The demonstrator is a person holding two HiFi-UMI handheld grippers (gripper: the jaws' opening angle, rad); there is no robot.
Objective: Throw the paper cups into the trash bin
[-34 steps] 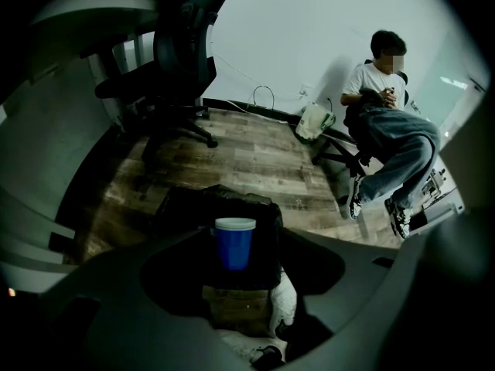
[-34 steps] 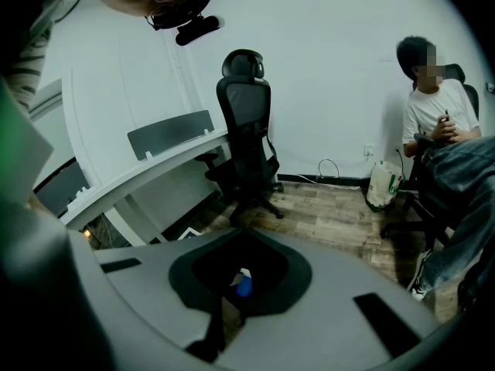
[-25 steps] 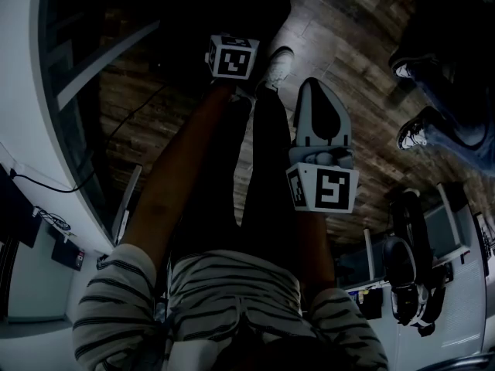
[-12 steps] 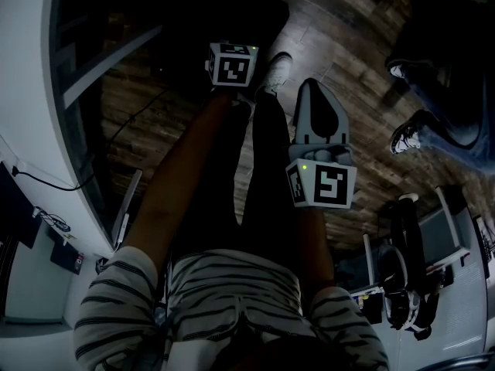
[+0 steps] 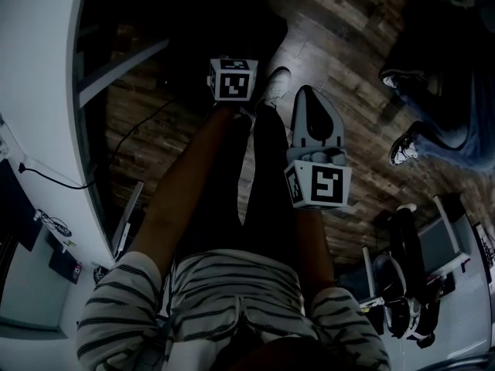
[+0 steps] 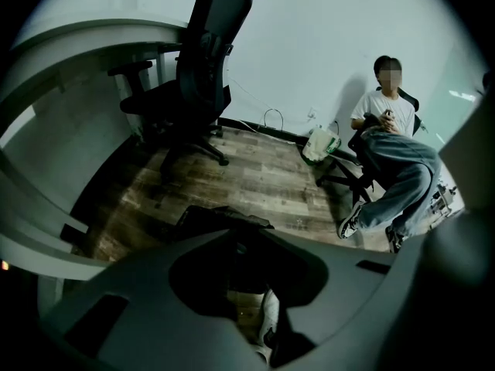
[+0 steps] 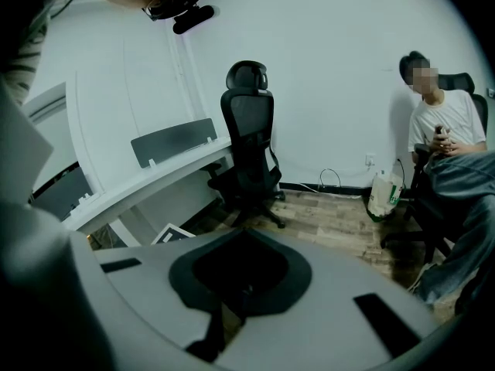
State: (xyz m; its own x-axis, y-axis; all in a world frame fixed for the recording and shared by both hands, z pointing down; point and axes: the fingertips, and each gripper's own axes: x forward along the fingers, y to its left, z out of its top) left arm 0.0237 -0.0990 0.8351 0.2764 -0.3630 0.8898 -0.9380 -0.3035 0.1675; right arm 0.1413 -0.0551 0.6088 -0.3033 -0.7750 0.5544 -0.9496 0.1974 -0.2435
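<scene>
A: Left gripper (image 6: pixel 242 235), jaw state?

B: Closing. A thin gap shows between the tips, with nothing in it. It is pointed down at the wooden floor (image 6: pixel 263 176).

A: Where is the bin?

B: A dark crumpled shape lies on the floor just beyond the left tips. It reads as the black-lined trash bin (image 6: pixel 224 216), but it is too dim to be sure.

A: Right gripper (image 7: pixel 241 229)?

B: Jaws pressed together, holding nothing. The head view has it beside the left one, both hanging low in front of the legs.

A: What lies past the right tips?

B: An office chair (image 7: pixel 249 141) straight ahead, drawn up to a white desk (image 7: pixel 155 180). A seated person (image 7: pixel 445 130) is well off to the right of the jaws.

A: Anything near the left jaws?

B: A white shoe (image 6: pixel 267 319) shows through the opening behind the tips.
</scene>
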